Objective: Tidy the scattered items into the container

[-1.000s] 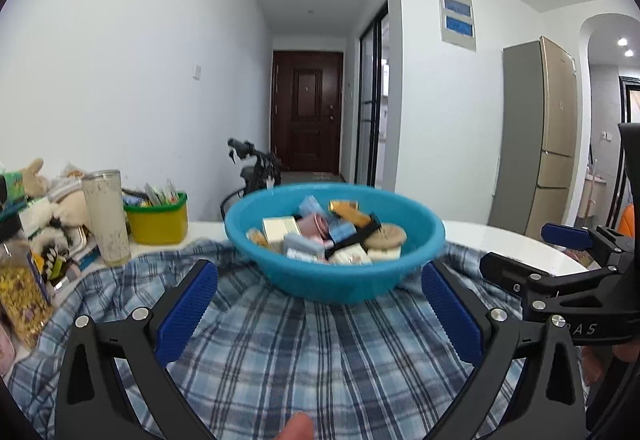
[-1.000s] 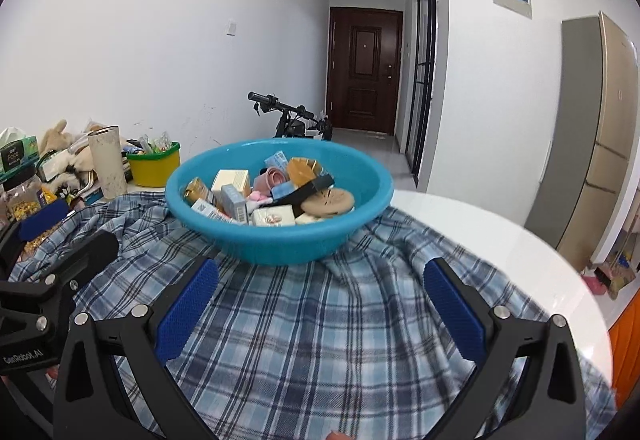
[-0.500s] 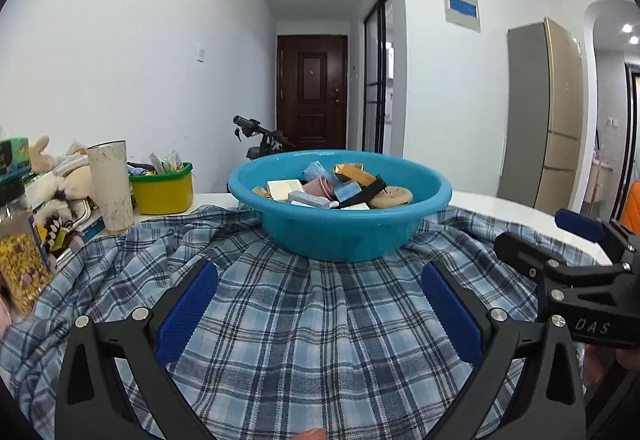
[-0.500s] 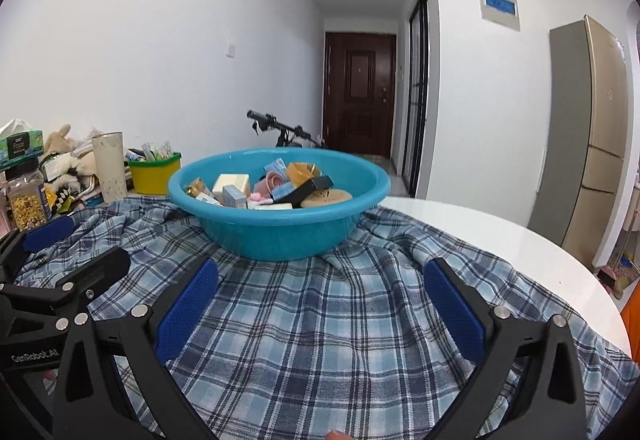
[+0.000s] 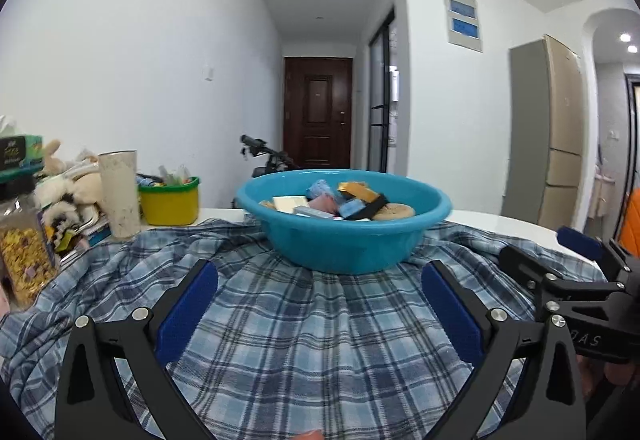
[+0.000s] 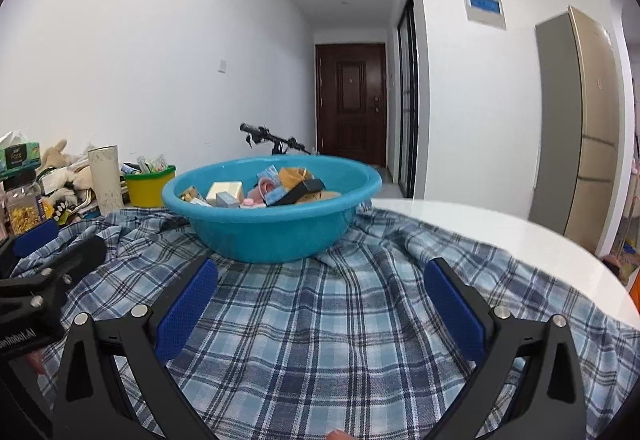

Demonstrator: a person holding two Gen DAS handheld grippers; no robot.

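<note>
A teal plastic basin [image 5: 340, 240] [image 6: 272, 228] stands on a blue plaid cloth [image 5: 304, 340] [image 6: 320, 320]. It holds several small items: packets, a pink roll, a black bar and a round tan cookie [image 5: 394, 211]. My left gripper [image 5: 320, 304] is open low over the cloth, short of the basin, with nothing between its blue pads. My right gripper [image 6: 320, 304] is open too and empty, beside the left one. The right gripper's fingers [image 5: 576, 244] show at the right edge of the left wrist view.
At the left stand a beige tumbler [image 5: 119, 194], a yellow tub [image 5: 170, 200] of small things, plush toys [image 5: 68, 184], a tissue box [image 5: 20, 152] and a jar [image 5: 24, 260]. The bare white table [image 6: 500, 236] curves away on the right. A bicycle handlebar [image 6: 272, 138] shows behind the basin.
Both grippers have dropped lower and drawn back from the basin, so its contents show less from above. Both stayed open and empty.
</note>
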